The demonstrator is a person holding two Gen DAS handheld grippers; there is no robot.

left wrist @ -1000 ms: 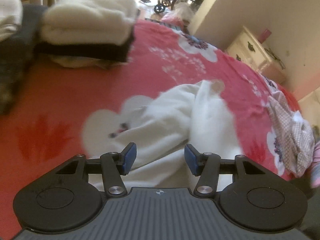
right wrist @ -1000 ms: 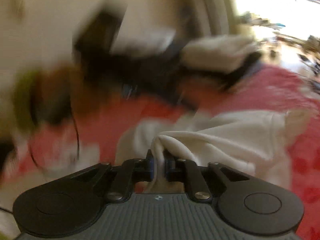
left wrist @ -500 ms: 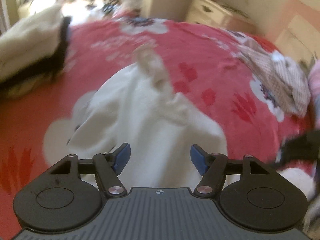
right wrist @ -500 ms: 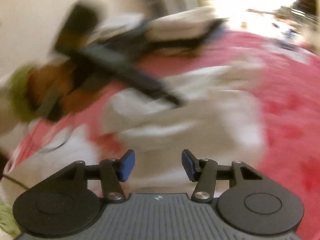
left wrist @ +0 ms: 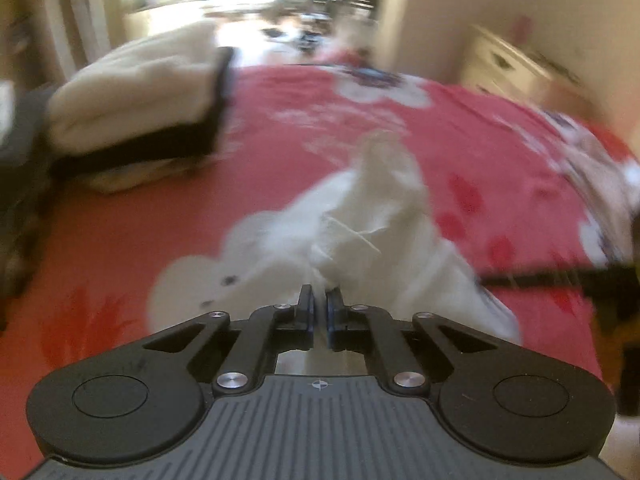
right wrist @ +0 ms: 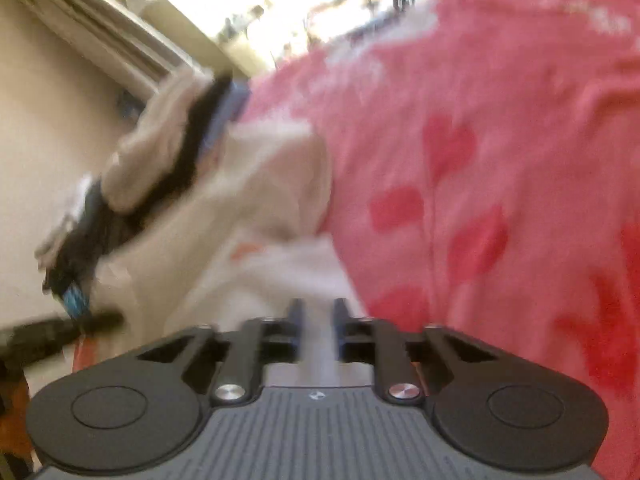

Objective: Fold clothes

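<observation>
Left wrist view: left gripper [left wrist: 319, 310] at bottom centre, jaws pressed nearly together and pinching an edge of the crumpled white cotton garment [left wrist: 372, 216]. That garment lies on the red bedspread with white flowers [left wrist: 280, 120], rising to a peak beyond the jaws. Further back at left, a folded stack of cream and black clothes [left wrist: 136, 100] rests on the bed. A cream wooden dresser [left wrist: 516, 68] stands against the far right wall. Right wrist view, tilted and blurred: right gripper [right wrist: 318, 320], jaws closing, a strip of the white garment [right wrist: 256, 200] running between them. Beyond it the garment spreads leftward over the bedspread [right wrist: 500, 120], and the folded stack [right wrist: 172, 148] sits behind it.
</observation>
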